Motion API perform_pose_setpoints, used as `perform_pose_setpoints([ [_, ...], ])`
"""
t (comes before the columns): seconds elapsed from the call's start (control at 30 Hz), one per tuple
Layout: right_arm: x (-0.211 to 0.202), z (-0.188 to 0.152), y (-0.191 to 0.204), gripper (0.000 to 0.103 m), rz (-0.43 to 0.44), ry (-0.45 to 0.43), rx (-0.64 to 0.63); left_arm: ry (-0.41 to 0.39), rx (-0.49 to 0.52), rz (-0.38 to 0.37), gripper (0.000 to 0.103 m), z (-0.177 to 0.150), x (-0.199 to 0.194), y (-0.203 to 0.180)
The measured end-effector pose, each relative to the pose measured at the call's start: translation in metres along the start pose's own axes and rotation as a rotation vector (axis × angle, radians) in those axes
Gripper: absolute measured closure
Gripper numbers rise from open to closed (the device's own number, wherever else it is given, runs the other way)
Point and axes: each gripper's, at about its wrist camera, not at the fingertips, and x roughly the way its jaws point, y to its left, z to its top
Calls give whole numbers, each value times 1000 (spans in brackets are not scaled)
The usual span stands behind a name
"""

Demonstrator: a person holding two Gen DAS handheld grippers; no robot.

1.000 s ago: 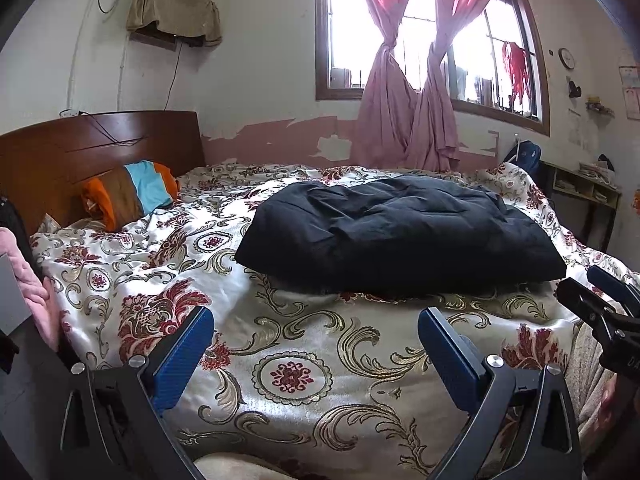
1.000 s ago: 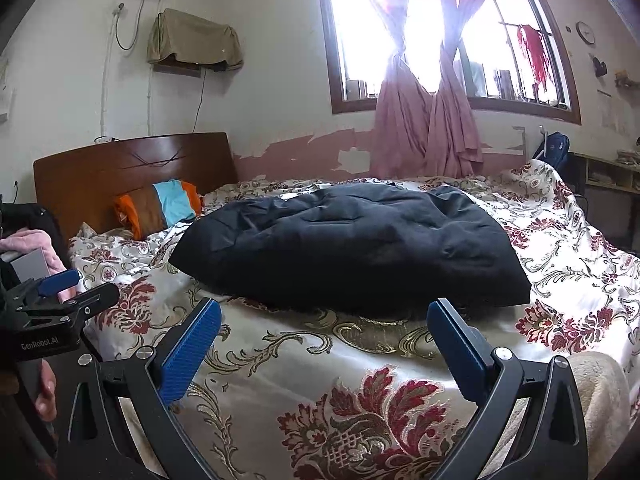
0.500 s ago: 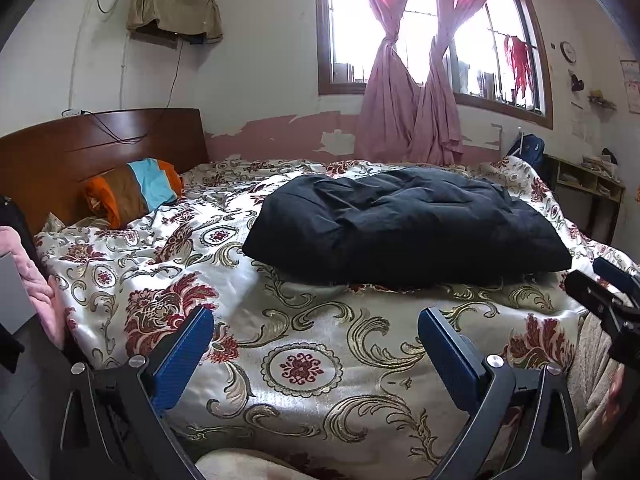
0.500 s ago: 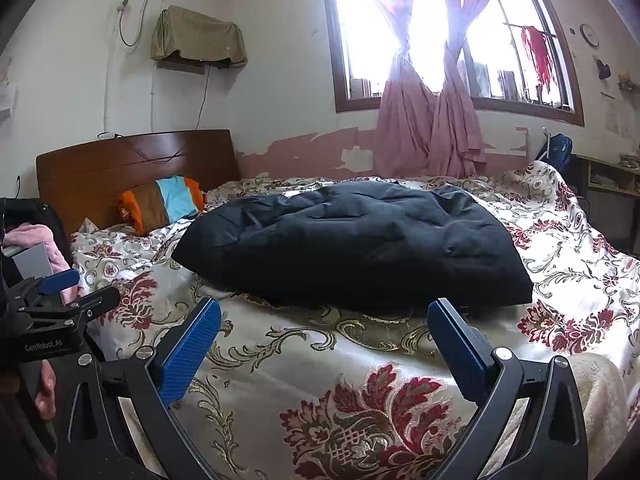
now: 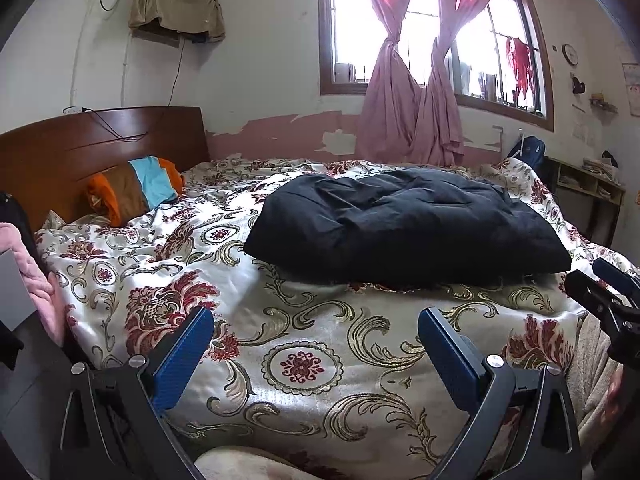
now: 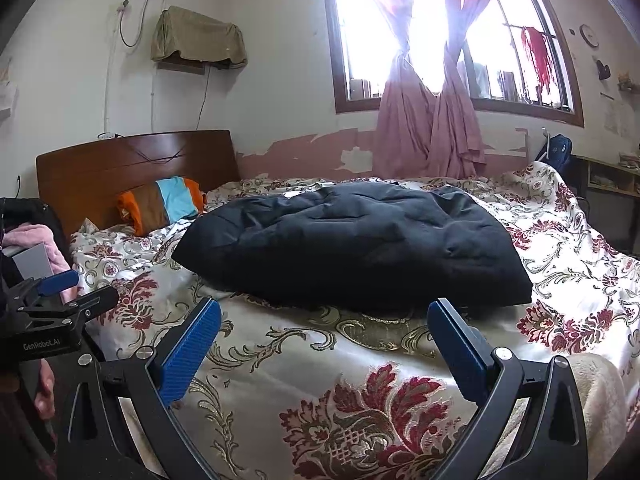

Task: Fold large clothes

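Observation:
A large black padded garment (image 5: 404,226) lies folded into a thick rectangular bundle in the middle of the bed; it also shows in the right wrist view (image 6: 352,244). My left gripper (image 5: 316,340) is open and empty, held over the bed's near edge, short of the garment. My right gripper (image 6: 326,330) is open and empty, also just short of the garment's near edge. The right gripper shows at the right edge of the left wrist view (image 5: 604,296). The left gripper shows at the left edge of the right wrist view (image 6: 60,300).
The bed carries a cream floral quilt (image 5: 300,340). A striped orange, brown and blue pillow (image 5: 134,188) lies by the wooden headboard (image 5: 80,148). A pink cloth (image 5: 36,280) hangs at the left. Shelves (image 5: 588,184) stand at the right under the curtained window (image 5: 420,60).
Both grippers have drifted slightly; the view tilted down a little and the garment sits slightly higher in frame. Both stay open and empty.

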Motion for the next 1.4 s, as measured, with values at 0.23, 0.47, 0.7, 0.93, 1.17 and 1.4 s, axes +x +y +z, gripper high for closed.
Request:
perform_pose_setpoints([
  [0.23, 0, -1, -1, 2, -1, 1, 2, -1, 4, 0, 0, -2, 0, -1],
  [0.47, 1, -2, 0, 2, -1, -6, 6, 1, 0, 9, 0, -2, 0, 1],
  [0.7, 0, -3, -1, 2, -13, -10, 13, 1, -12, 10, 0, -3, 1, 3],
  [0.93, -1, -4, -1, 2, -16, -7, 13, -3, -14, 8, 0, -3, 0, 3],
  [1.17, 0, -4, 0, 2, -15, -7, 13, -3, -15, 7, 0, -3, 0, 3],
  [1.4, 0, -4, 0, 2, -13, -6, 13, -4, -13, 6, 0, -2, -1, 2],
])
